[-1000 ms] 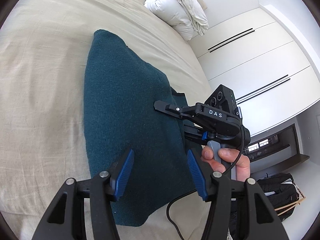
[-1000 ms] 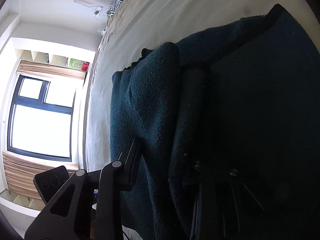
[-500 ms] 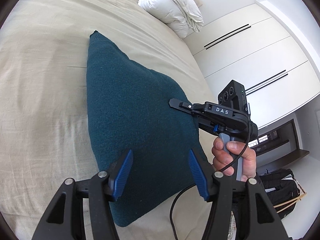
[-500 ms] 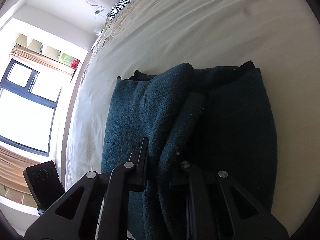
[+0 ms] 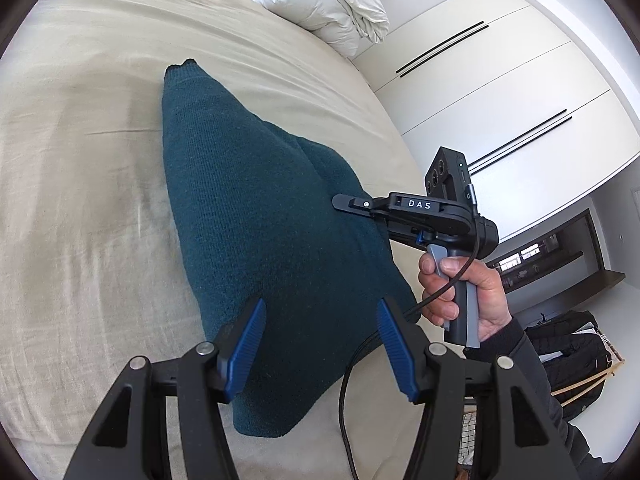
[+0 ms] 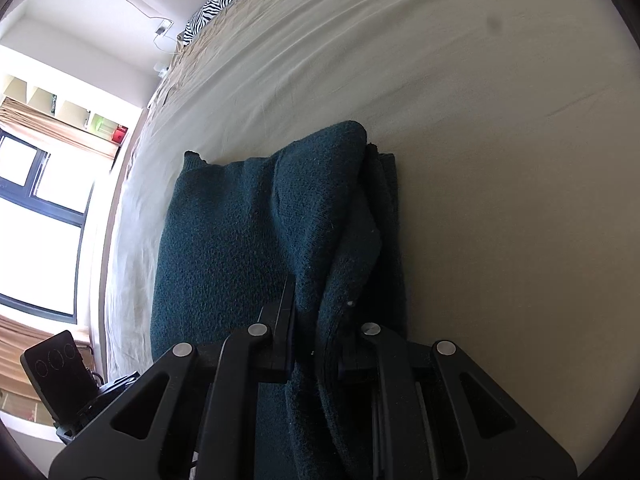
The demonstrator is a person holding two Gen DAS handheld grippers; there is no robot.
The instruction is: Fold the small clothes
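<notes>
A dark teal knit garment (image 5: 256, 216) lies lengthwise on the beige bed (image 5: 80, 200). My left gripper (image 5: 320, 340) hovers over its near end, blue pads (image 5: 248, 340) open with nothing pressed between them. To the right, a hand (image 5: 460, 288) holds my right gripper (image 5: 348, 203), whose fingers are pinched on the garment's right edge and tent the cloth upward. In the right wrist view the right gripper (image 6: 316, 320) is shut on a thick fold of the teal garment (image 6: 224, 248), and layered edges (image 6: 384, 216) hang along its right side.
A white duvet (image 5: 328, 4) is bunched at the far end of the bed, by white wardrobe doors (image 5: 500, 92). A zebra-print pillow (image 6: 224, 0) lies at the head. A window (image 6: 40, 208) is on the left. A black backpack (image 5: 568, 344) sits on the floor.
My right gripper has closed on the garment's edge and drawn it up and back, so the cloth now rises in a ridge. The left gripper has pulled back slightly, still open.
</notes>
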